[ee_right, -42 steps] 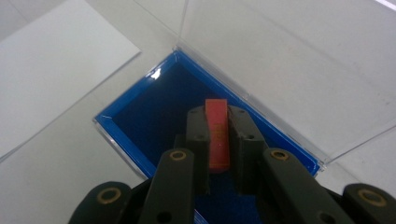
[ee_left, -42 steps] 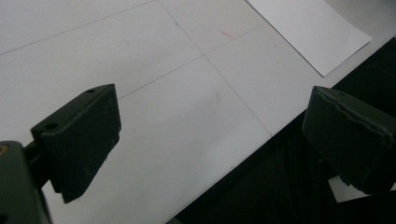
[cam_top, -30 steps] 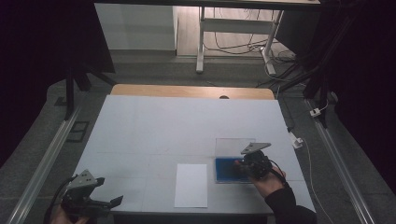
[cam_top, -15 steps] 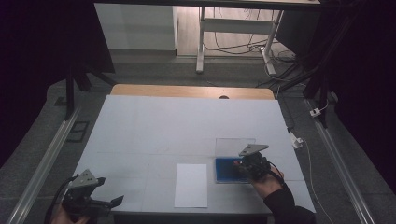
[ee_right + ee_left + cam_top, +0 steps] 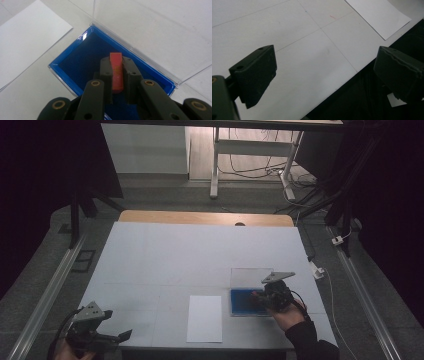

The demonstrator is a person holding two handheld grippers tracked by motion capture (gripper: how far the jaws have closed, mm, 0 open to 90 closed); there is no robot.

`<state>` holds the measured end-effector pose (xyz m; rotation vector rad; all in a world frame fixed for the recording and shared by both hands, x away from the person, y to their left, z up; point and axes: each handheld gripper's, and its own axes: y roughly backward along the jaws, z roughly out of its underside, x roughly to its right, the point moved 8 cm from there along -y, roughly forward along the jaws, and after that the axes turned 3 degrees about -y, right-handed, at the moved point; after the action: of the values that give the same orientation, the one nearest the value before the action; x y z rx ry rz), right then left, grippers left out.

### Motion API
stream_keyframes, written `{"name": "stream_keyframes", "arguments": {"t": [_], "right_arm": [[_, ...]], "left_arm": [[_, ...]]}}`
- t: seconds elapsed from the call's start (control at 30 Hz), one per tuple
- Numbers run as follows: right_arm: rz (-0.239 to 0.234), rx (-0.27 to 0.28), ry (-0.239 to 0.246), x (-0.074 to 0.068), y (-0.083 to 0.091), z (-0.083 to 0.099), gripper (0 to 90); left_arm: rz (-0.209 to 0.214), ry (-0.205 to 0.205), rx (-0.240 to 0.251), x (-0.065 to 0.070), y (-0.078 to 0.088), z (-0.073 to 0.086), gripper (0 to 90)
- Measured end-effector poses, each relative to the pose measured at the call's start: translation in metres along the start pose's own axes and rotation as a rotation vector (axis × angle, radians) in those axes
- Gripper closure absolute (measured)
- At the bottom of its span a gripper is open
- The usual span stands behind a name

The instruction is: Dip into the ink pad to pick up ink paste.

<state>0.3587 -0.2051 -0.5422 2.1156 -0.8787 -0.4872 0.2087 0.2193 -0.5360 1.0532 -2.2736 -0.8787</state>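
Right gripper view has the right tongs (image 5: 117, 75) clamped on a small red piece (image 5: 116, 71), dead centre of the frame, over the blue tray (image 5: 75, 58) with its clear lid (image 5: 140, 22) standing open. Left tongs (image 5: 325, 75) are wide open, nothing in them, at the counter (image 5: 294, 62) edge, white sheet (image 5: 378, 16) upper right.

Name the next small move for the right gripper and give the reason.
Probably lower a little and open the jaws: the right gripper is shut on a small red piece held over the blue lining of the open clear-lidded case, so releasing would set it inside.
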Motion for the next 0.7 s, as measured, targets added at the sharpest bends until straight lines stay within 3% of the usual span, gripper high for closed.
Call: {"name": "stream_keyframes", "arguments": {"t": [0.1, 0.17, 0.4, 0.53, 0.7], "right_arm": [[0.0, 0.006, -0.005, 0.0, 0.001, -0.001, 80.8], [-0.027, 0.052, -0.028, -0.001, 0.006, -0.005, 80.7], [-0.009, 0.116, -0.018, -0.003, 0.019, -0.013, 80.7], [-0.022, 0.106, -0.001, -0.008, 0.017, -0.013, 80.7], [-0.03, 0.046, 0.038, -0.015, 0.006, -0.009, 80.8]], "left_arm": [[-0.001, -0.001, 0.0, 0.0, 0.0, 0.0, 5.1], [-0.002, 0.0, 0.001, 0.0, 0.0, 0.0, 5.1], [-0.003, 0.0, 0.0, 0.0, 0.0, 0.0, 5.2], [-0.003, -0.001, 0.0, 0.0, 0.0, 0.0, 5.1], [-0.003, -0.002, 0.0, 0.0, 0.0, 0.0, 5.2]]}}
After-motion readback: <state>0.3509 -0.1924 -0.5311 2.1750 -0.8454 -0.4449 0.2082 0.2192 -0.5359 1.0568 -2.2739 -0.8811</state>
